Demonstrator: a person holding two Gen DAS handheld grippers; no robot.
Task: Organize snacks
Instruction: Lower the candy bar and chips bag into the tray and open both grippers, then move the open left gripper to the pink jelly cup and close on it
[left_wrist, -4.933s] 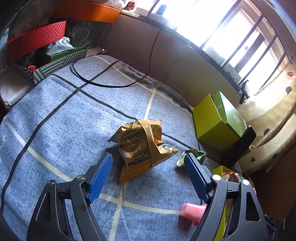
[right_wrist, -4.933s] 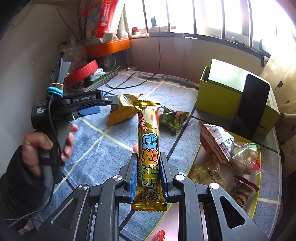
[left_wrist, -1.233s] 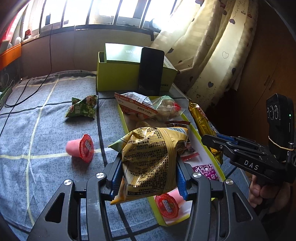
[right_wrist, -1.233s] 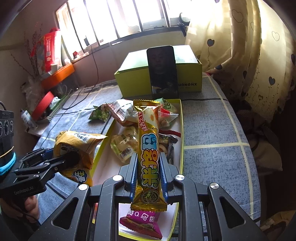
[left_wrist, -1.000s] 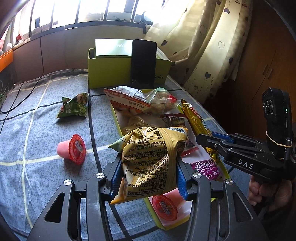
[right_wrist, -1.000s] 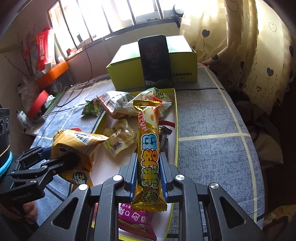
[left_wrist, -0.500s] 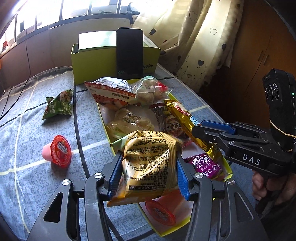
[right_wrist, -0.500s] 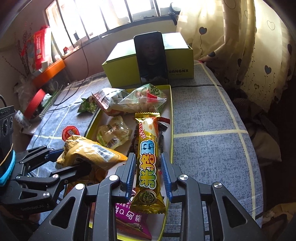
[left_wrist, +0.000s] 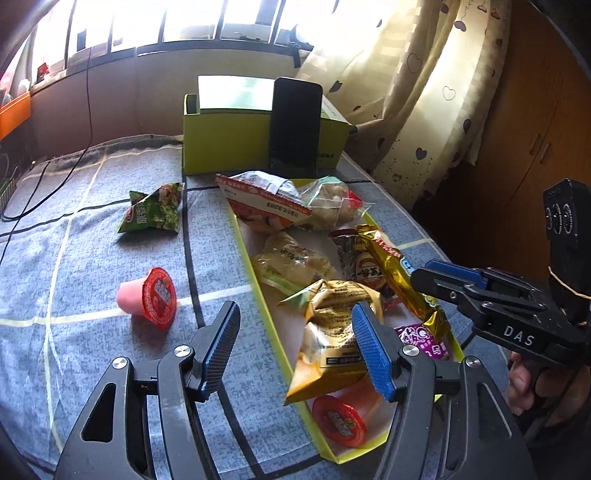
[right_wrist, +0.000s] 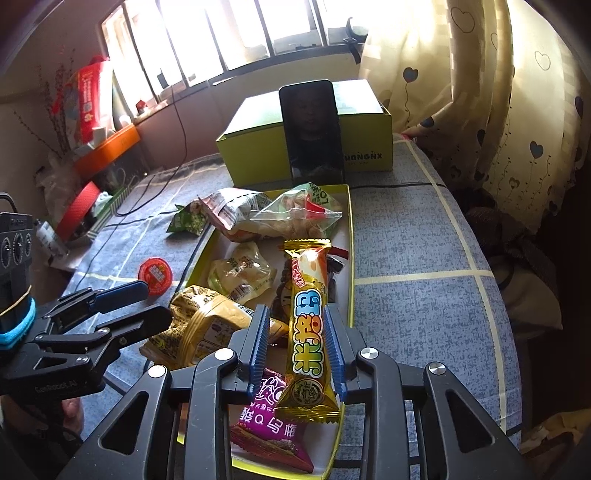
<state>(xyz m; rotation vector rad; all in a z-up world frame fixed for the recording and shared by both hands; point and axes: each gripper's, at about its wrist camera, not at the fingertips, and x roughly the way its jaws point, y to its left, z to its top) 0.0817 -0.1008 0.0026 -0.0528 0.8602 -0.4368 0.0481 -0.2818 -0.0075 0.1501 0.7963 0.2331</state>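
Left gripper (left_wrist: 295, 347), jaws released, above the yellow chip bag (left_wrist: 334, 343) lying in the tray (left_wrist: 258, 291). Right gripper (right_wrist: 297, 341), jaws parted around the gold wafer bar (right_wrist: 308, 325) resting in the tray.

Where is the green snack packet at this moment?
In the left wrist view the green snack packet lies on the blue tablecloth, left of the yellow tray, beyond the pink jelly cup.

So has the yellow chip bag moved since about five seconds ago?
Yes. The yellow chip bag lay on the blue cloth then; now it rests in the green tray, and the left tongs stand open around it.
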